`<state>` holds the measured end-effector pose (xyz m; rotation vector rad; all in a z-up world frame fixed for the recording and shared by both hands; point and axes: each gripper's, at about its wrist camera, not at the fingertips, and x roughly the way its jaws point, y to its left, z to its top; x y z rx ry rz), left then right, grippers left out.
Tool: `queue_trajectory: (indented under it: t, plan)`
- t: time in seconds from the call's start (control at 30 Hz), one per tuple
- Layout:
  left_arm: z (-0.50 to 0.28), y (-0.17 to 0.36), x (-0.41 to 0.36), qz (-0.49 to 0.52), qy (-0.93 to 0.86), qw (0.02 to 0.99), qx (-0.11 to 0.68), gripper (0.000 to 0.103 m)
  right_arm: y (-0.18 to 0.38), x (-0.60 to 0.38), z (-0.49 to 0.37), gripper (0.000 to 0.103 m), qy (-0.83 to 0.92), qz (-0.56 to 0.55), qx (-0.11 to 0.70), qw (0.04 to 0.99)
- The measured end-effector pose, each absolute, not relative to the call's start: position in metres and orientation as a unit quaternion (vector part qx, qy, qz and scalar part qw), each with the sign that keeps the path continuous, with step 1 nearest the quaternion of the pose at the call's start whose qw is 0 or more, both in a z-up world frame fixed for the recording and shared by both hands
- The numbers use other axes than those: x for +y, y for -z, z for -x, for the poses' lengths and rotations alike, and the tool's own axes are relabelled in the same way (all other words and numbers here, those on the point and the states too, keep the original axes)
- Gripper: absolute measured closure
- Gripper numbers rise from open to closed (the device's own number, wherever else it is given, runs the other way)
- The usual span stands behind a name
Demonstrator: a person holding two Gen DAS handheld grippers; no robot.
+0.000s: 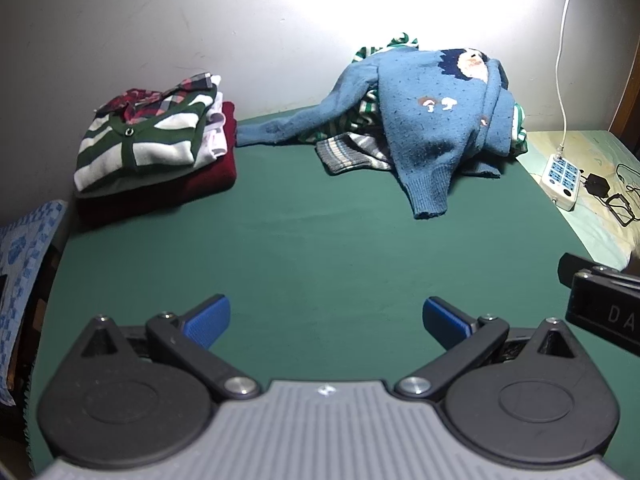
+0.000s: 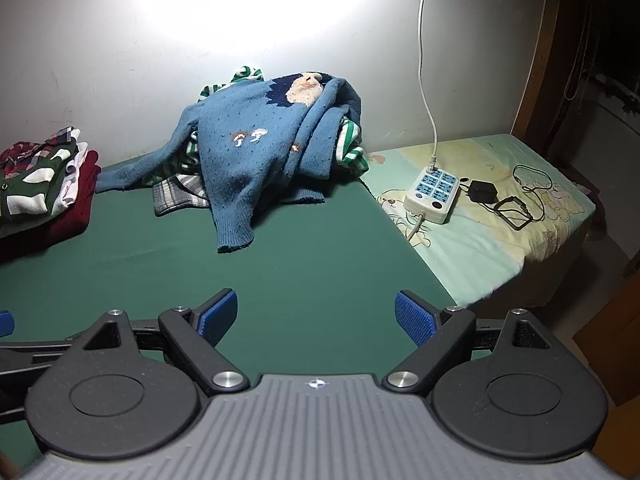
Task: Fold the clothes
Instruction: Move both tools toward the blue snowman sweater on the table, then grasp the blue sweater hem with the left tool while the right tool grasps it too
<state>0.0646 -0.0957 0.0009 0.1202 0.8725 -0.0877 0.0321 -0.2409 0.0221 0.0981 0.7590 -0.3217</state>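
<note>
We held our left claw (image 1: pixel 326 320) and right claw (image 2: pixel 316 316) spread wide and empty above the green worktop (image 1: pixel 320 248). The blue sweater (image 1: pixel 432 120) lay draped over an unfolded heap by the wall, with the folded stack (image 1: pixel 156 140) well to its left.

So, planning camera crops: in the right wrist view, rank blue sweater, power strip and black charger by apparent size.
1. blue sweater
2. power strip
3. black charger

All lie at similar depth, so the order seems reliable.
</note>
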Motion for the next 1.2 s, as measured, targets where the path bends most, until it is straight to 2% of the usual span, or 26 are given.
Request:
queue_trajectory:
  t: [0.13, 0.23, 0.43, 0.5, 0.57, 0.67, 0.9, 1.0, 1.07, 1.2]
  plan:
    - [-0.067, 0.002, -0.094, -0.064, 0.046, 0.902, 0.425, 0.0, -0.019, -0.245, -0.032, 0.015, 0.151, -0.061, 0.37, 0.915]
    - [-0.069, 0.002, -0.096, -0.077, 0.057, 0.901, 0.424, 0.0, -0.015, -0.248, -0.032, 0.022, 0.145, -0.072, 0.373, 0.913]
    - [-0.098, -0.019, -0.106, -0.12, 0.078, 0.902, 0.407, 0.0, -0.01, -0.254, -0.046, 0.027, 0.121, -0.083, 0.393, 0.908]
    - [-0.108, -0.027, -0.109, -0.134, 0.084, 0.903, 0.4, 0.0, -0.013, -0.259, -0.056, 0.032, 0.108, -0.091, 0.4, 0.906]
    - [-0.118, -0.034, -0.113, -0.148, 0.091, 0.902, 0.394, 0.0, -0.017, -0.264, -0.067, 0.043, 0.094, -0.096, 0.407, 0.904]
    - [-0.14, -0.05, -0.117, -0.169, 0.09, 0.906, 0.378, 0.001, -0.031, -0.271, -0.084, 0.049, 0.088, -0.087, 0.399, 0.908]
    - [-0.167, -0.057, -0.131, -0.181, 0.08, 0.907, 0.371, 0.001, -0.052, -0.281, -0.107, 0.053, 0.072, -0.068, 0.385, 0.918]
    - [-0.172, -0.056, -0.137, -0.179, 0.082, 0.909, 0.369, 0.001, -0.055, -0.282, -0.113, 0.059, 0.062, -0.061, 0.389, 0.917]
    - [-0.177, -0.054, -0.141, -0.177, 0.083, 0.908, 0.37, 0.001, -0.056, -0.281, -0.118, 0.068, 0.058, -0.044, 0.389, 0.918]
    - [-0.195, -0.046, -0.149, -0.179, 0.081, 0.906, 0.374, 0.0, -0.055, -0.286, -0.14, 0.07, 0.053, -0.019, 0.39, 0.919]
